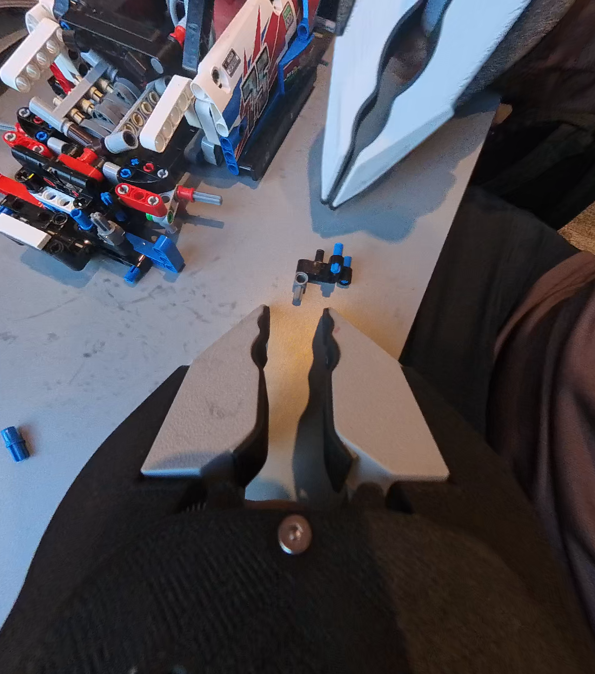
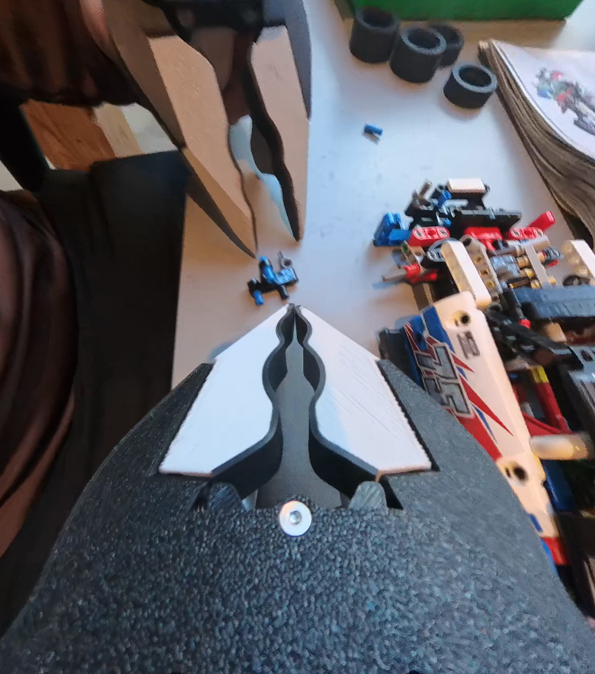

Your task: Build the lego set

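Note:
A small black sub-assembly with blue pins and a grey pin (image 1: 321,271) lies on the grey table near its edge; it also shows in the right wrist view (image 2: 272,279). My left gripper (image 1: 296,312) is open and empty, its tips just short of the piece. My right gripper (image 2: 294,307) is shut and empty, also just short of the piece from the opposite side; it shows in the left wrist view (image 1: 329,202). The left gripper shows in the right wrist view (image 2: 276,248). The large partly built car model (image 1: 135,120) stands on the table; it also shows in the right wrist view (image 2: 507,328).
A loose blue pin (image 1: 15,443) lies at the left, also in the right wrist view (image 2: 373,130). Several black tyres (image 2: 418,54) and an open instruction booklet (image 2: 580,120) lie farther off. A person's body in dark clothing (image 1: 562,401) is at the table edge (image 1: 445,233). My right fingertips sit around 6 centimeters from my left ones.

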`<state>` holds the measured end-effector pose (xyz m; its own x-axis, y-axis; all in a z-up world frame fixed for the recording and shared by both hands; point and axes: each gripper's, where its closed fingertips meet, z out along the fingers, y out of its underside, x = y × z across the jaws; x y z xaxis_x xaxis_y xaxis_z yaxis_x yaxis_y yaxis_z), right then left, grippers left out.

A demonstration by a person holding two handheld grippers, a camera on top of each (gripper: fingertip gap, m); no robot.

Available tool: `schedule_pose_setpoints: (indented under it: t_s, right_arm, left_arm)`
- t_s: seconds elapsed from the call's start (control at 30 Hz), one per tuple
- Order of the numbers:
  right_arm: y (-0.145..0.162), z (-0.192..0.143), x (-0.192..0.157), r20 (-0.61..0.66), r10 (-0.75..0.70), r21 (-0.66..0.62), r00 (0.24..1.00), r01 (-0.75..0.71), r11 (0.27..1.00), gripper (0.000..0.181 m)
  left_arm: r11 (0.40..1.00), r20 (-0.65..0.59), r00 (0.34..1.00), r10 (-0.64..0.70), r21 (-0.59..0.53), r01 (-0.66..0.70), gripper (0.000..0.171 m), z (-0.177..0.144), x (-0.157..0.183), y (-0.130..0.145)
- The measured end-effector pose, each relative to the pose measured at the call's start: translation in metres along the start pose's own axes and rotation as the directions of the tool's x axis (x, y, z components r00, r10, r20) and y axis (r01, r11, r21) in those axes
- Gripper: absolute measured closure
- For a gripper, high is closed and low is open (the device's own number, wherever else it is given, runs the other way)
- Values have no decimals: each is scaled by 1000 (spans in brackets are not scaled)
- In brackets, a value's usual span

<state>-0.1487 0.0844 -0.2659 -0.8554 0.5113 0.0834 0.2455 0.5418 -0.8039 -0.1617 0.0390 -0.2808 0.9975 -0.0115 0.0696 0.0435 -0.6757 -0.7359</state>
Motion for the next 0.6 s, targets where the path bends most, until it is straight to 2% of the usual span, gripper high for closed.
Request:
schedule_pose_setpoints:
  t_s: [0.23, 0.6]
  right_arm:
    - [-20, 14, -20, 62, -16, 39, 998, 14, 999, 169]
    - [-16, 20, -22, 83, -7, -2, 997, 7, 1000, 174]
  left_arm:
    - [1000, 17, 1000, -1, -1, 1, 150, 2, -1, -1]
    - [999, -28, 999, -39, -8, 39, 170, 7, 3, -5]
